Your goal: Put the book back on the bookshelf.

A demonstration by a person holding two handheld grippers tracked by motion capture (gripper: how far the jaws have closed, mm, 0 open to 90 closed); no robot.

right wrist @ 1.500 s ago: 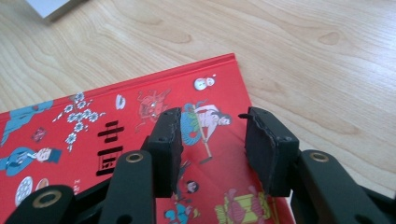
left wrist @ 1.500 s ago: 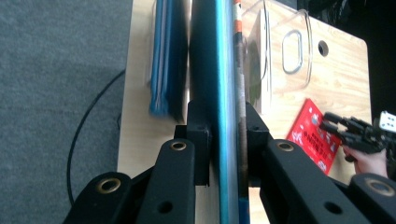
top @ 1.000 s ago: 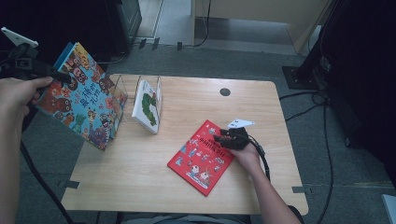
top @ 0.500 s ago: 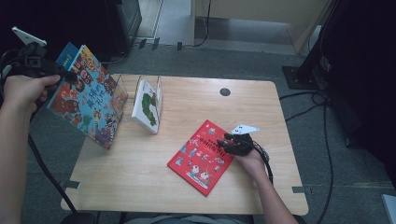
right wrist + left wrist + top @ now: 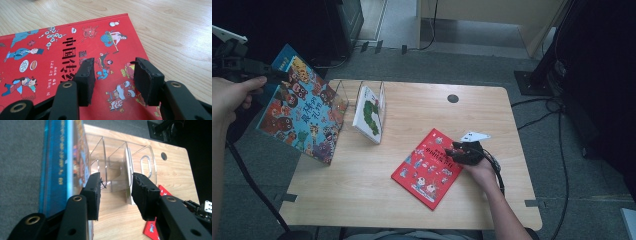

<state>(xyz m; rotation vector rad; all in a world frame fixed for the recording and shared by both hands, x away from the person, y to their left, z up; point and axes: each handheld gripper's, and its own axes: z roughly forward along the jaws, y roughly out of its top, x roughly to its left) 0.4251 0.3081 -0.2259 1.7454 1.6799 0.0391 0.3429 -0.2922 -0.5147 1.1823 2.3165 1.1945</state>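
Wooden table point(image 5: 492, 115) first, pale, with rounded corners. Next size down, large blue picture book with cartoon animals on its cover point(image 5: 304, 112), up in the air, tilted, off the table's left edge, its right edge just beside the rack. Then flat red picture book with little festival drawings point(image 5: 427, 167), lying on the table right of centre. Then clear plastic book rack with upright dividers point(image 5: 343, 92) at the back left, with a thin white book with a green caterpillar on it point(image 5: 368, 112) standing in one slot.

Smallest bits: left claw point(image 5: 115, 178) with jaws apart and nothing between them, blue book pressed along the outside of one jaw. Honestly can't tell what's keeping that book up. Right claw point(image 5: 112, 66) also spread wide, low over the red cover, not pinching anything.

Looks like filing books into the rack. One book in, so maybe a third done. Still to go: blue one not yet slotted, red one not even picked up.

Versus half a second back: barely any change. Blue book maybe a touch further left and higher, right claw parked over the same corner of the red book, white book untouched.
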